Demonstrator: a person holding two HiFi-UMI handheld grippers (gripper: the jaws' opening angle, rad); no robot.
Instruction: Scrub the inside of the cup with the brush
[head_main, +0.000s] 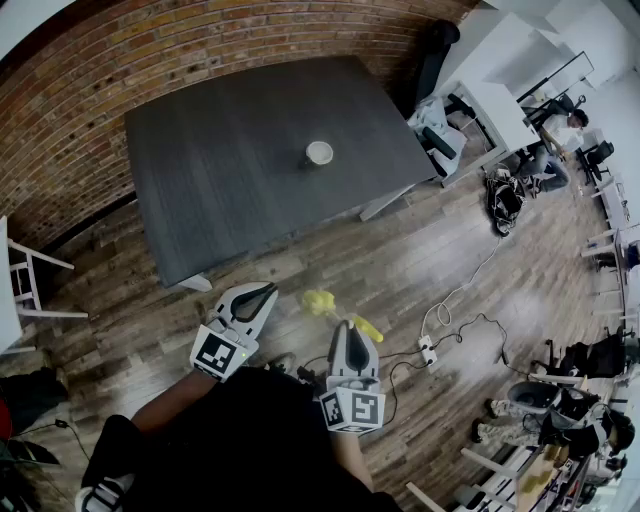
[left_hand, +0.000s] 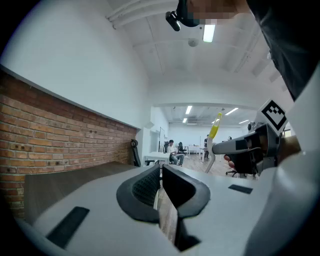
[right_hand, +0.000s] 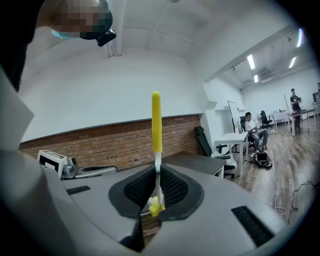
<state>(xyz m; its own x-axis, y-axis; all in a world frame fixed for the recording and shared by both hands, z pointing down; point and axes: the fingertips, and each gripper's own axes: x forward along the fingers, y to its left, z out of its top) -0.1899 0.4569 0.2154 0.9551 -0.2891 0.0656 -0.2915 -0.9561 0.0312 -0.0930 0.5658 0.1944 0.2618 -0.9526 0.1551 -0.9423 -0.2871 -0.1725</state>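
The right gripper (right_hand: 158, 186) pinches the brush (right_hand: 156, 125) by its thin white stem, its yellow shaft pointing to 12 o'clock. The left gripper (left_hand: 161, 186) has its fingers pressed together on nothing. The cup (head_main: 319, 153) stands on the table (head_main: 200, 190), well apart, at 12 o'clock from both.

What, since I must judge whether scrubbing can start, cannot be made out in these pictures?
- Cup: in the head view it is too small to show whether anything is inside; neither gripper view shows it.
- Brush: in the right gripper view its lower end is mostly hidden between the pads of the right gripper.
- Bristles: the head view shows the brush small and blurred, so they cannot be told.
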